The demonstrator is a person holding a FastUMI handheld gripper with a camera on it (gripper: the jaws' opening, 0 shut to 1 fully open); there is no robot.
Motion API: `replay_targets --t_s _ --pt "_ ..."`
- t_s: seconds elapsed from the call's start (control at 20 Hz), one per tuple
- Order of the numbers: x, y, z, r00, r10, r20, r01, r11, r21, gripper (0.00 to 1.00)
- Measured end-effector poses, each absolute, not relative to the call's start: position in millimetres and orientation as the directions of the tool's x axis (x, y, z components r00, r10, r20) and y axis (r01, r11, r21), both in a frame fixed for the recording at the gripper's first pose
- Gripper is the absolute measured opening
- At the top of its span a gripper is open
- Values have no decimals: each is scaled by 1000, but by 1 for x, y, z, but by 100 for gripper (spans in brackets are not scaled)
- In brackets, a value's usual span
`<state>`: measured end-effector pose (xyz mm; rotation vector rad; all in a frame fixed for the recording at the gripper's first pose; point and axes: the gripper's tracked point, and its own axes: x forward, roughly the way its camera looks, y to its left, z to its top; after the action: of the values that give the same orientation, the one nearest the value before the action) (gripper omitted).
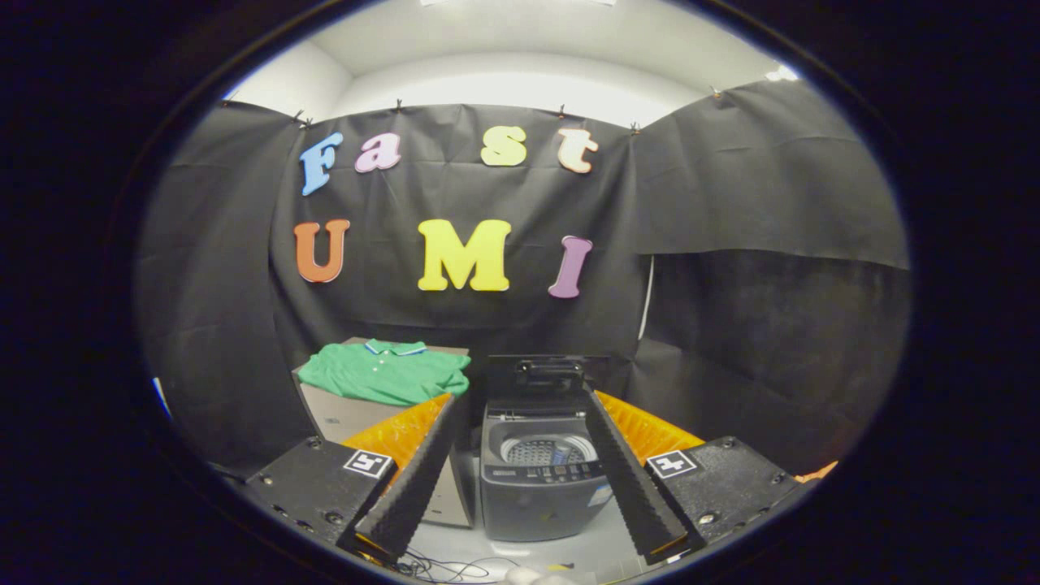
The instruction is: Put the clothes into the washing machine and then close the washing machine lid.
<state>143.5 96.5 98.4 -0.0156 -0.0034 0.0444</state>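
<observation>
A green shirt (384,373) lies spread atop a box (341,414), just left of a small washer (538,467) whose lid (548,372) stands raised, baring the drum. The hand-held gripper (520,414) hangs wide open and empty, its fingers (422,471) framing the washer ahead. Cables (443,566) trail on the floor below.

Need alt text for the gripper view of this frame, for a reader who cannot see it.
An open claw points at a small top-load washer standing ahead between its fingers, lid raised and drum showing. A green polo shirt lies on a box beside the washer, beyond one finger.
</observation>
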Motion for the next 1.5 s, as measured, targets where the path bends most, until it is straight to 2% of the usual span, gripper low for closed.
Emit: replay_targets --t_s 0.55,0.85,1.0,1.5 --pt "301 244 153 954 297 31 -297 955 -27 99" --pt "385 330 154 916 401 -16 -401 916 -11 99" --pt "417 362 136 902 424 -81 -425 905 14 99" --pt "502 419 25 842 382 -381 -399 916 39 98"
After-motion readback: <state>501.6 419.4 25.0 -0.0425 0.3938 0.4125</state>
